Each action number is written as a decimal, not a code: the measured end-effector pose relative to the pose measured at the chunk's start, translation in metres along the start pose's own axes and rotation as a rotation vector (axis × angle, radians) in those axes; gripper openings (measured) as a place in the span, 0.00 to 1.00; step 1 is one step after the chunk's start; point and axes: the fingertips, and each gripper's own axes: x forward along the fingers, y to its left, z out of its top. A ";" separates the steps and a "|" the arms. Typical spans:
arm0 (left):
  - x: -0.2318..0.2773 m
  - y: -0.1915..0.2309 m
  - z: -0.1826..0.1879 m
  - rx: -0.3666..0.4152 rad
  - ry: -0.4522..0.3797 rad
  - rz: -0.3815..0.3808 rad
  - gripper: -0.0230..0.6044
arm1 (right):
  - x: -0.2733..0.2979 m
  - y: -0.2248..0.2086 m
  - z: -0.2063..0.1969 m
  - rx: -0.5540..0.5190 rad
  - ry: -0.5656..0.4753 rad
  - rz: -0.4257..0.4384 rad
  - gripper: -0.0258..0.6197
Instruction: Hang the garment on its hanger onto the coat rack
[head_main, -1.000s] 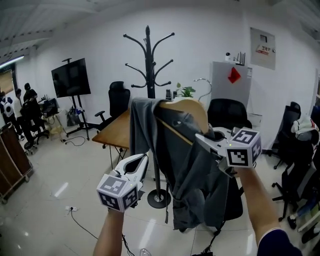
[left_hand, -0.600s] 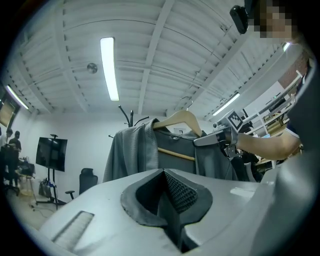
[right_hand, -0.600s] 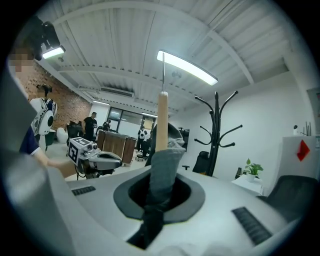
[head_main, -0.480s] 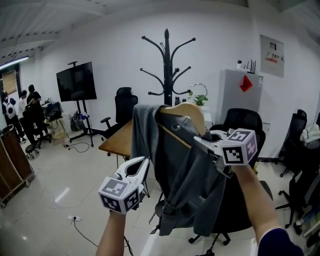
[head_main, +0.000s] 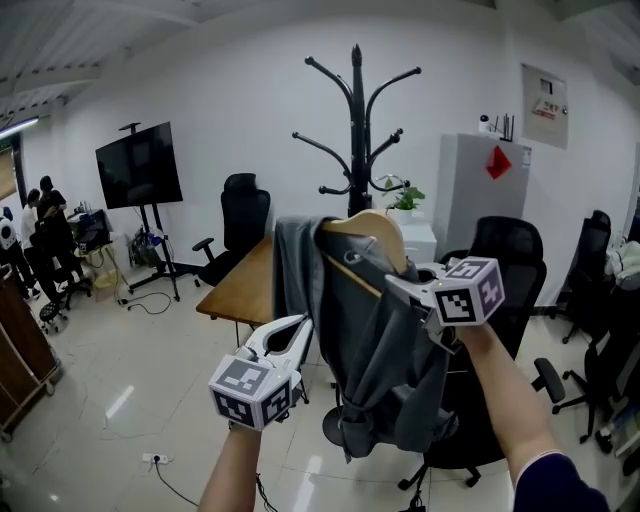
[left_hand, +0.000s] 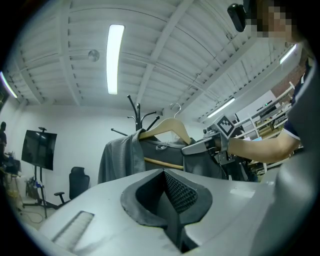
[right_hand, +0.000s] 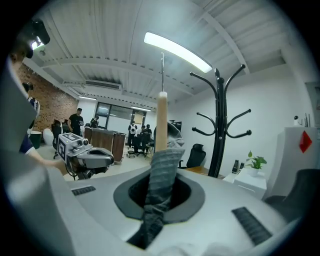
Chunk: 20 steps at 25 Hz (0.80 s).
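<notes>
A grey garment (head_main: 380, 360) hangs on a wooden hanger (head_main: 372, 222) in mid-air, in front of the black coat rack (head_main: 357, 150). My right gripper (head_main: 392, 283) is shut on the garment's shoulder at the hanger's right end. In the right gripper view grey fabric (right_hand: 162, 170) fills the jaws below the hanger's wood (right_hand: 162, 120), and the rack (right_hand: 219, 125) stands to the right. My left gripper (head_main: 300, 322) is lower left of the garment, apart from it, shut and empty. The left gripper view shows the hanger (left_hand: 170, 129) and garment (left_hand: 117, 155) ahead of that gripper (left_hand: 165, 172).
A wooden table (head_main: 240, 275) stands behind the garment by the rack's base. Black office chairs (head_main: 505, 250) are at the right and back left. A TV on a stand (head_main: 138, 165), a white cabinet (head_main: 470, 190) and people (head_main: 45, 215) at far left line the room.
Both grippers and the hanging garment have come nearer the coat rack, which now looms larger and further right in the head view. The right gripper's hold is unchanged.
</notes>
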 end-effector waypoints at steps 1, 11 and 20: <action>0.002 0.006 -0.002 -0.005 0.000 -0.004 0.02 | 0.008 -0.004 -0.001 0.008 0.006 -0.004 0.07; 0.051 0.054 -0.028 -0.033 0.015 -0.013 0.02 | 0.075 -0.065 -0.021 0.054 0.074 -0.007 0.07; 0.095 0.098 -0.044 -0.031 0.033 0.032 0.02 | 0.142 -0.123 -0.045 0.088 0.125 0.049 0.07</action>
